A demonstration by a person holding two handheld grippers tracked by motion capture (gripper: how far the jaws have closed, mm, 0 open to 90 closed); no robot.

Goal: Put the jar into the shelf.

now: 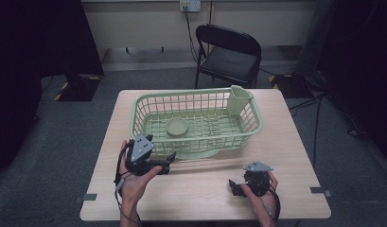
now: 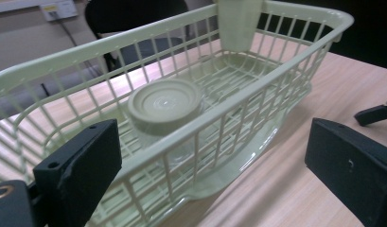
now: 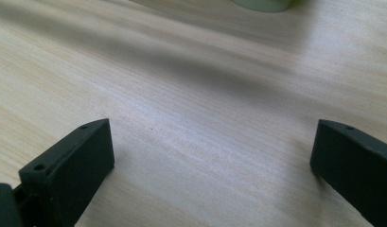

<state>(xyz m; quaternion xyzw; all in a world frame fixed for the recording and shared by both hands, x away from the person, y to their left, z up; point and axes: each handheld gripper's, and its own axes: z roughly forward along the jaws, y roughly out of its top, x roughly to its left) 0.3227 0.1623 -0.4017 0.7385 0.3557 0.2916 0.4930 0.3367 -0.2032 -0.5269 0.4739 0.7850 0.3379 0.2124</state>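
The tabletop (image 1: 285,156) is carrying a green basket (image 1: 148,109) running left to right. Inside, left of centre, a round lid (image 1: 176,126) is lying just beyond the near wall from the left tongs (image 1: 167,163), gaping empty. The right tongs (image 1: 234,186) are resting farther off, also wide open and empty.

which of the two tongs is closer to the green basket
The left tongs, open by the basket's near wall. The right tongs, also open, rest farther back on the bare table.
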